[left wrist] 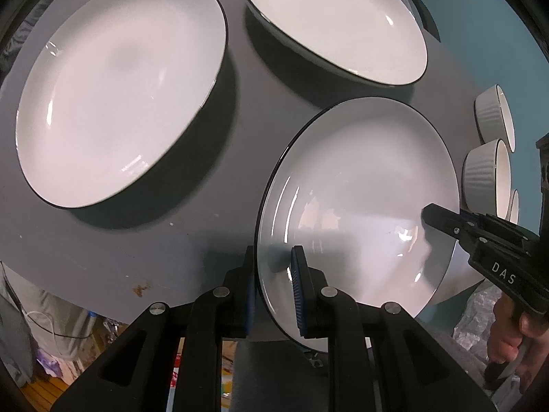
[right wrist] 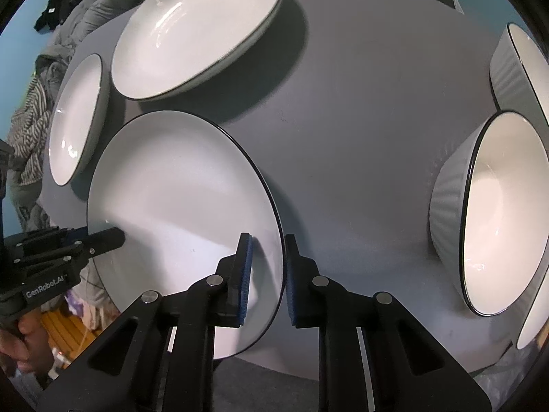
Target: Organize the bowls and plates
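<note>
A white plate with a thin black rim (left wrist: 360, 206) is lifted off the grey table, held by both grippers on opposite edges. My left gripper (left wrist: 274, 292) is shut on its near rim, one blue pad on each face. My right gripper (right wrist: 267, 278) straddles the opposite rim; it also shows in the left wrist view (left wrist: 442, 219), and the left gripper in the right wrist view (right wrist: 106, 238). The same plate fills the right wrist view (right wrist: 178, 213). Two more white plates (left wrist: 120, 92) (left wrist: 336, 20) lie flat on the table beyond it.
Ribbed white bowls (left wrist: 487, 168) (left wrist: 495, 116) stand at the table's right side, large in the right wrist view (right wrist: 497, 213) (right wrist: 521, 65). The round grey table (right wrist: 360, 120) ends close below the grippers. Clothes and clutter (right wrist: 31, 130) lie beyond its edge.
</note>
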The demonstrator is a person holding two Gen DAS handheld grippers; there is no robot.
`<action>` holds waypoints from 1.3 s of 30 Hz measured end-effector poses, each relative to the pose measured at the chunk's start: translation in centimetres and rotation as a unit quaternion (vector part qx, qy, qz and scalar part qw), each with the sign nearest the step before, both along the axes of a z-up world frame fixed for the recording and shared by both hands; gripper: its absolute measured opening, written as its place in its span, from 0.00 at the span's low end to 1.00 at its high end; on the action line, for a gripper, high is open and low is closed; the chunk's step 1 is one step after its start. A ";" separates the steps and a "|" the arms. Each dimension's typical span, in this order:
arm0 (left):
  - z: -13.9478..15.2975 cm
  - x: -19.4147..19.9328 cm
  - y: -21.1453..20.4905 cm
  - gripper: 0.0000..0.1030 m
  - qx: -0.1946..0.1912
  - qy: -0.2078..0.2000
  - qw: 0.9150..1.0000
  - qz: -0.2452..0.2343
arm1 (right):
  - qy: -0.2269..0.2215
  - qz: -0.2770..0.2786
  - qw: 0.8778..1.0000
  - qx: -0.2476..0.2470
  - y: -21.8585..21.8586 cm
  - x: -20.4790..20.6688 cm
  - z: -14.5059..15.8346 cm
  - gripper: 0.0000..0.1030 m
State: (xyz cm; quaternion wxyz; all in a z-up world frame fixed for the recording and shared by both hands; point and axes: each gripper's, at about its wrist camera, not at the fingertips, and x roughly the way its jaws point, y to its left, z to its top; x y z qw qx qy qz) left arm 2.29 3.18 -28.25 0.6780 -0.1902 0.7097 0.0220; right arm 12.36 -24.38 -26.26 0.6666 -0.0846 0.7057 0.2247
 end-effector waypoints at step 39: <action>3.4 9.3 0.2 0.18 0.021 -0.038 0.999 0.030 | -0.048 0.018 0.998 0.025 2.4 7.4 5.0 0.13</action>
